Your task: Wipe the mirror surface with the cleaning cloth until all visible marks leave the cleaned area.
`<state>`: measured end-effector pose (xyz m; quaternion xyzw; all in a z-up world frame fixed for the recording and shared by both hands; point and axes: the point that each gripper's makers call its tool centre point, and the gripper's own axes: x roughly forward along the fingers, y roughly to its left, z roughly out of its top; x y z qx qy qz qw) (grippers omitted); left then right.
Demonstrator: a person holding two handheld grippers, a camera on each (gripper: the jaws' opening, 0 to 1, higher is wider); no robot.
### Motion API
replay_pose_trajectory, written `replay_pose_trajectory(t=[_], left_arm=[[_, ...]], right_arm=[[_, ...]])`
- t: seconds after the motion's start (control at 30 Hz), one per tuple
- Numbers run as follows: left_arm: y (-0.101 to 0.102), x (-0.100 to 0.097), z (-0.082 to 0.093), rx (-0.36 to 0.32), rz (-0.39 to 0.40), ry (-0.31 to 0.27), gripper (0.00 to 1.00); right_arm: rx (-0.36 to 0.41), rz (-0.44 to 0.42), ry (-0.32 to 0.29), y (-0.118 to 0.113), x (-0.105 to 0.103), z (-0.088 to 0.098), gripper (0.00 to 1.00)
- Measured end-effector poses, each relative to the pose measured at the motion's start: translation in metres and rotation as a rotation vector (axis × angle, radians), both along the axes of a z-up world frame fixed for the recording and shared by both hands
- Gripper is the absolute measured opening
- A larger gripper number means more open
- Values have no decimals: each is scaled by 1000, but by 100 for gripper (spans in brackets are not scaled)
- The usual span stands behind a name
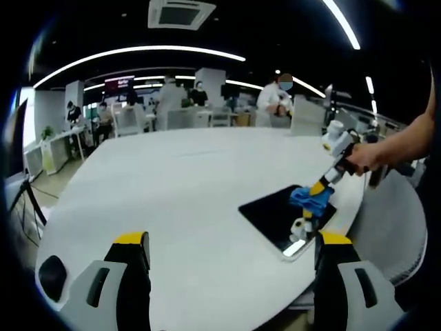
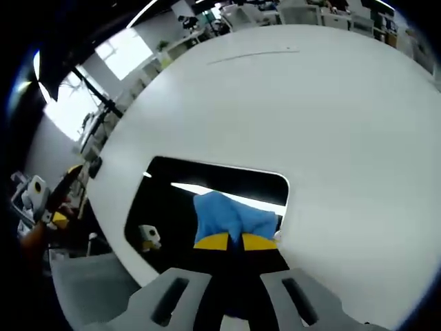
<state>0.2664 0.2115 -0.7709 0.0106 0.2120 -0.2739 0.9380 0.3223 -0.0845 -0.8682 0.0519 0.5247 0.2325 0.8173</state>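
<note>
A dark rectangular mirror [image 1: 275,214] [image 2: 207,193] lies flat on the white round table [image 1: 179,186] [image 2: 310,103], near its edge. My right gripper [image 2: 231,241] [image 1: 311,200] is shut on a blue cleaning cloth [image 2: 231,215] [image 1: 311,196] and presses it onto the mirror; a person's hand holds this gripper in the left gripper view. The glass reflects ceiling lights and the gripper. My left gripper [image 1: 231,241] hangs open over the table's near side, left of the mirror, with nothing between its yellow-tipped fingers [image 1: 131,240].
A black round object [image 1: 52,274] lies at the table's near left edge. Beyond the table stand chairs [image 1: 131,118] and desks, with several people [image 1: 279,96]. A grey chair [image 2: 89,283] sits by the mirror's side of the table.
</note>
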Motion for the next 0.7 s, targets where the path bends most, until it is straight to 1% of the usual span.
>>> replay_pose_trajectory(t=[0.33,0.6,0.7], left_arm=[[-2,-1,-1,-4,-1,1,100],[-5,2,-1,-2,-13,1,99],[-6,3,-1,-2,-18,0,99]], right_arm=[[-27,-35,11,-23,-1,0,0],[-40,-43,4,-24,-1,-2,0],[-43,-43,-9,-24,-1,-2,0]])
